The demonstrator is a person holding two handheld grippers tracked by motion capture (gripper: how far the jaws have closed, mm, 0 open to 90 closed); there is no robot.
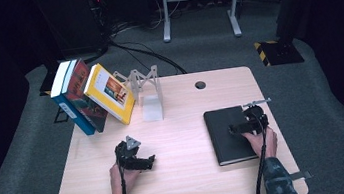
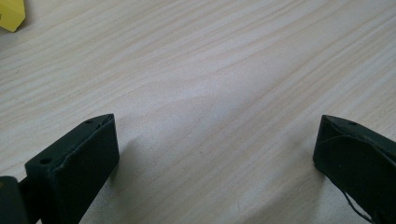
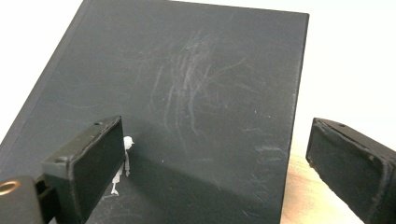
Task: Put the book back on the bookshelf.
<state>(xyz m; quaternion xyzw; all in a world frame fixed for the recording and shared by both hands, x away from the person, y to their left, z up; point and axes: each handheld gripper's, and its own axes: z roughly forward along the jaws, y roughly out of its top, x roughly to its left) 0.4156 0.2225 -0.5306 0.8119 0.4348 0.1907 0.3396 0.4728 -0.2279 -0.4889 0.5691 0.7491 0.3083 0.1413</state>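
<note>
A black book (image 1: 227,135) lies flat on the right half of the wooden table (image 1: 181,141). My right gripper (image 1: 237,128) hovers over its right part, open; in the right gripper view its jaws straddle the scratched black cover (image 3: 196,102), one over the book, the other past its edge. Near the front left my left gripper (image 1: 146,162) rests low over bare wood, open; the left gripper view has its gripper (image 2: 215,154) with nothing between the jaws. Three books (image 1: 90,95) lean together at the table's back left.
A white metal bookend stand (image 1: 147,92) is upright beside the leaning books. A round cable hole (image 1: 200,84) sits near the table's back edge. Cables and a desk frame lie on the floor beyond. A yellow corner (image 2: 11,14) shows in the left gripper view.
</note>
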